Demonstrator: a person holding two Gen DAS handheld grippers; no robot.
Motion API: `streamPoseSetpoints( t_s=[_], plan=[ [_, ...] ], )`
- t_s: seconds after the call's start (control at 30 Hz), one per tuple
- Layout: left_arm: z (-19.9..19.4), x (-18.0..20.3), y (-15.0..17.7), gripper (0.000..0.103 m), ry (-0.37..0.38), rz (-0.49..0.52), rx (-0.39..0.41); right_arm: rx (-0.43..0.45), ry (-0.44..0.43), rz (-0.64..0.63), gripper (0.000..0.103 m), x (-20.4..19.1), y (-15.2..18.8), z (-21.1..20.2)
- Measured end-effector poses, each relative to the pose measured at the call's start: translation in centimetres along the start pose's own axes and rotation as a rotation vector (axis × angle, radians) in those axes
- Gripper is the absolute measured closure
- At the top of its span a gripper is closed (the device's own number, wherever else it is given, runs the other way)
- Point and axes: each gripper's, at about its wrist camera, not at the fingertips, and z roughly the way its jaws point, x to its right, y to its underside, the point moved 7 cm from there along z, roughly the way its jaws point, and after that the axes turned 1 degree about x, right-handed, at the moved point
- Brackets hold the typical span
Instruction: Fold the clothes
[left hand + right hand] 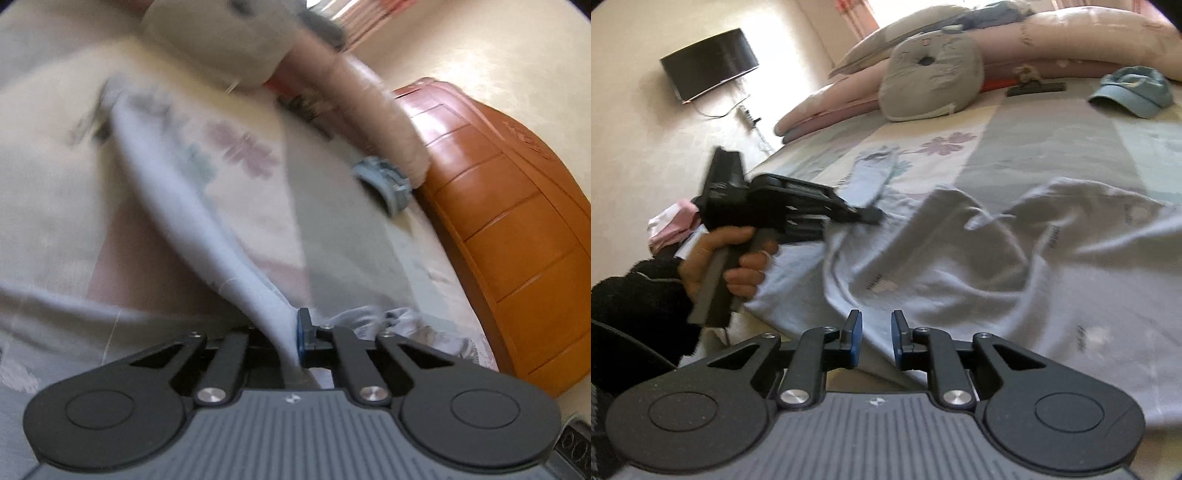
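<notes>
A pale blue garment [960, 266] with small prints lies crumpled on the patterned bed sheet [1034, 136]. In the left wrist view a taut strip of the garment [177, 192] runs up between the fingers of my left gripper [291, 332], which is shut on it; the cloth hides the left finger. The right wrist view shows that same left gripper [871, 216], held by a hand, pinching the garment's far left edge. My right gripper [876, 325] hangs over the garment's near edge. Its jaws stand a little apart, with nothing pressed between them.
A grey cushion [931, 81], pink pillows [1071, 40] and a blue cap [1130, 90] lie at the far side of the bed. An orange wooden bed frame [517, 240] borders the sheet. A dark screen [709, 64] hangs on the wall.
</notes>
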Motion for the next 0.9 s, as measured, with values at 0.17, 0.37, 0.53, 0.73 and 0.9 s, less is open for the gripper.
streamPoseSetpoints(
  t_s=[0.17, 0.37, 0.53, 0.73, 0.9],
  plan=[
    [-3.7, 3.6, -1.3, 0.101, -0.025, 0.126, 0.106, 0.021, 0.056, 0.032, 0.079, 1.6, 0.8, -2.1],
    [-8.9, 4.5, -0.4, 0.1, -0.101, 0.205, 0.231, 0.033, 0.1, 0.055, 0.077, 2.7, 1.7, -3.6],
    [-8.6, 1.6, 2.5, 0.1, -0.193, 0.182, 0.167, 0.039, 0.116, 0.073, 0.076, 3.3, 2.2, -4.2],
    [-7.2, -1.4, 4.3, 0.101, -0.259, 0.14, 0.095, 0.046, 0.142, 0.072, 0.074, 3.5, 2.0, -4.6],
    [-9.0, 0.2, 2.9, 0.1, -0.234, 0.22, 0.175, 0.049, 0.163, 0.072, 0.072, 3.9, 1.9, -4.7]
  ],
)
